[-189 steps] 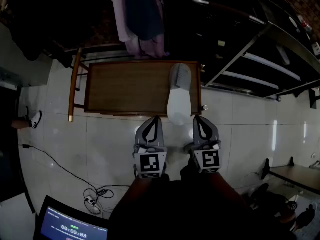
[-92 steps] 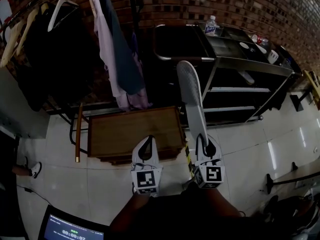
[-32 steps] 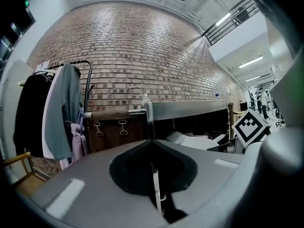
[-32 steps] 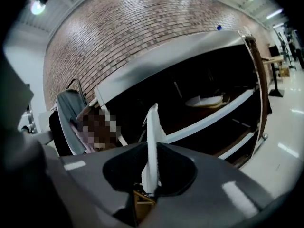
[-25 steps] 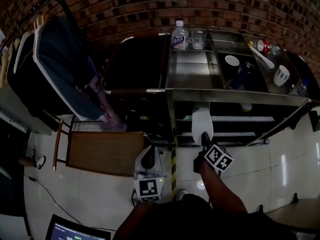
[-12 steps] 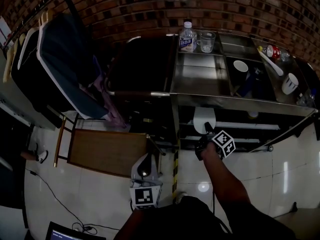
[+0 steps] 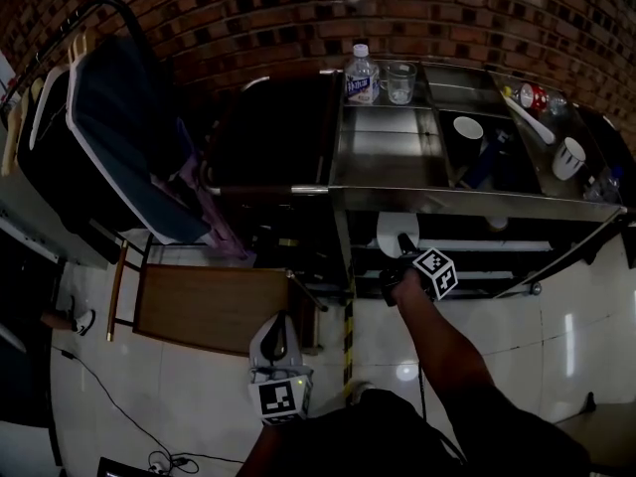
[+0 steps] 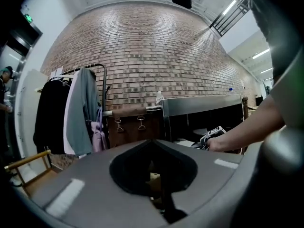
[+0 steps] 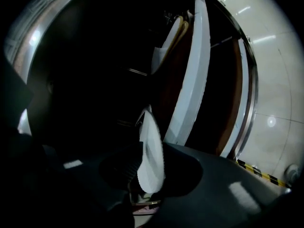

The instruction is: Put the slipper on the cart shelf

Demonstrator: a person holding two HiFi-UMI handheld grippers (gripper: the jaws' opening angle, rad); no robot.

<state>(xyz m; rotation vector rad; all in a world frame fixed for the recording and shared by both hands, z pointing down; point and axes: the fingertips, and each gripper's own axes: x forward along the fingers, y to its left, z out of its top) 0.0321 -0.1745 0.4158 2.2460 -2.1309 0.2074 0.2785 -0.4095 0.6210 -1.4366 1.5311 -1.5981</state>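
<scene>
The white slipper [image 7: 396, 232] lies on the steel cart's lower shelf [image 7: 497, 246], mostly hidden under the top deck. My right gripper [image 7: 402, 248] reaches in at its near end. In the right gripper view the slipper's white heel [image 9: 151, 156] stands between the jaws, against the left ribbed pad with a dark gap on the other side; the jaws are opening. My left gripper [image 7: 275, 338] hangs low over the floor by the wooden table, shut and holding nothing; its closed jaws [image 8: 153, 141] point toward the cart.
The cart's top deck [image 7: 427, 202] carries a water bottle [image 7: 360, 73], a glass [image 7: 399, 82] and cups [image 7: 467, 127]. A low wooden table [image 7: 209, 306] stands left, a clothes rack [image 7: 109, 137] behind it. Yellow-black tape [image 7: 348, 351] marks the floor.
The right gripper has stayed at the cart shelf with the slipper, now pushed a little further under the top deck. The left gripper has dropped slightly lower in the head view.
</scene>
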